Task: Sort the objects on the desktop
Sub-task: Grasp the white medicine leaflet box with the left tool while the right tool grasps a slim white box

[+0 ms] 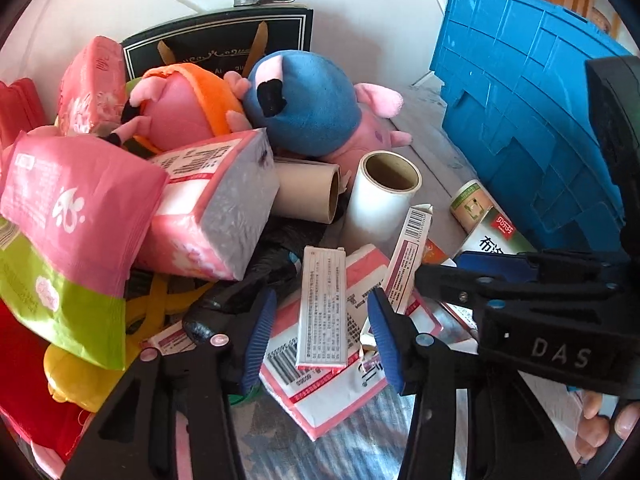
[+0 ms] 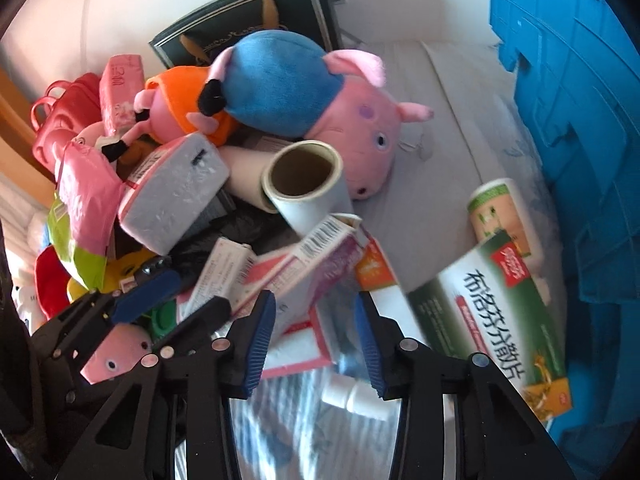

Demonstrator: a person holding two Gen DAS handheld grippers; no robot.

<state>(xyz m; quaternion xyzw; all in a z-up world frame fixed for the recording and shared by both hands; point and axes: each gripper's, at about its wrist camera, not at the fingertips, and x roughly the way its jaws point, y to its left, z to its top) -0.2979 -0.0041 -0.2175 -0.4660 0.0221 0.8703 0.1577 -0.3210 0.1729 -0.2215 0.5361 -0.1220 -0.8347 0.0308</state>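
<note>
A heap of desktop objects lies on a grey cloth. My left gripper is open, its blue pads on either side of a narrow white medicine box that lies on a flat pink-edged box. My right gripper is open above a tilted pink-and-white box, and it shows at the right of the left wrist view. A green-and-white medicine box lies to its right. A white paper roll and a blue-bodied pink pig plush lie behind.
A blue plastic crate stands on the right. Pink tissue packs, an orange-dressed pig plush, a black gift bag and a red bag crowd the left and back. A white bottle lies near my right gripper.
</note>
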